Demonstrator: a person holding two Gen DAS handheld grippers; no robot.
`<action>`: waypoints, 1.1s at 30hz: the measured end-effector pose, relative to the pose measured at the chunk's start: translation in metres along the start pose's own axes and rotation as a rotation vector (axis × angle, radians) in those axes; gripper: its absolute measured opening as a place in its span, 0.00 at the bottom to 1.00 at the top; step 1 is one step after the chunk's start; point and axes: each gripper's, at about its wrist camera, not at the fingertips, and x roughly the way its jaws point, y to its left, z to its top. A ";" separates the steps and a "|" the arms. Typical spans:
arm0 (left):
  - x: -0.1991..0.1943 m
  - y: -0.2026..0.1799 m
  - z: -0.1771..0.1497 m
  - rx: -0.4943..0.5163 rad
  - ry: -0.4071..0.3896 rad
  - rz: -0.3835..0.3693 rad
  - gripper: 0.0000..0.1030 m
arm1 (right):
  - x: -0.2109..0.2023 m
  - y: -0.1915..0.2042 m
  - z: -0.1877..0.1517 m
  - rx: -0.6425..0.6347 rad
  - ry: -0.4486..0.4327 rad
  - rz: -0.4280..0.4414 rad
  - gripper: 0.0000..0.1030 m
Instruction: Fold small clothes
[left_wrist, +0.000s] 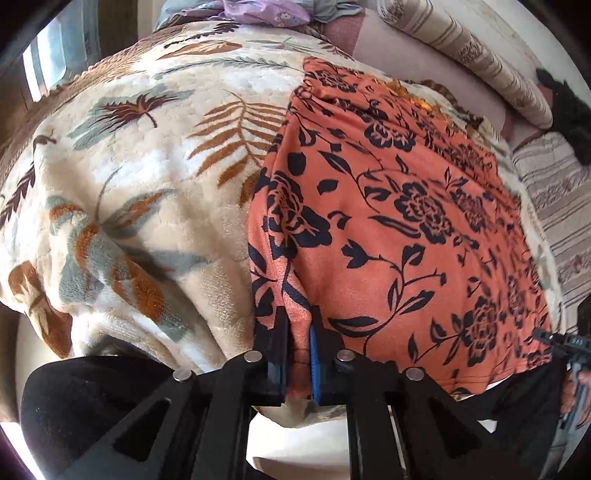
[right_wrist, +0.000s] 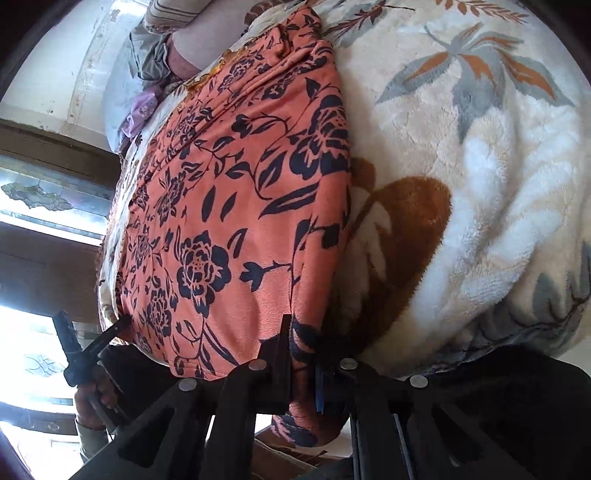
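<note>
An orange garment with a dark floral print lies spread flat on a cream plush blanket with leaf patterns. My left gripper is shut on the garment's near left corner at the blanket's edge. My right gripper is shut on the garment's near right corner. The right gripper also shows at the right edge of the left wrist view, and the left gripper shows at the lower left of the right wrist view.
The blanket covers a bed and drops off at its near edge. Striped pillows and a lilac cloth lie at the far side. A dark fuzzy item sits far right. A window stands left.
</note>
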 end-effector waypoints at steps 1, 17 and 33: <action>-0.010 0.004 0.003 -0.015 -0.023 -0.012 0.08 | -0.008 0.000 0.001 0.013 -0.016 0.040 0.08; 0.015 0.004 0.016 0.001 0.055 0.038 0.07 | 0.017 0.007 0.011 0.015 0.086 0.008 0.28; -0.005 0.003 0.077 0.012 0.030 -0.034 0.06 | 0.010 0.010 0.050 0.113 0.067 0.200 0.07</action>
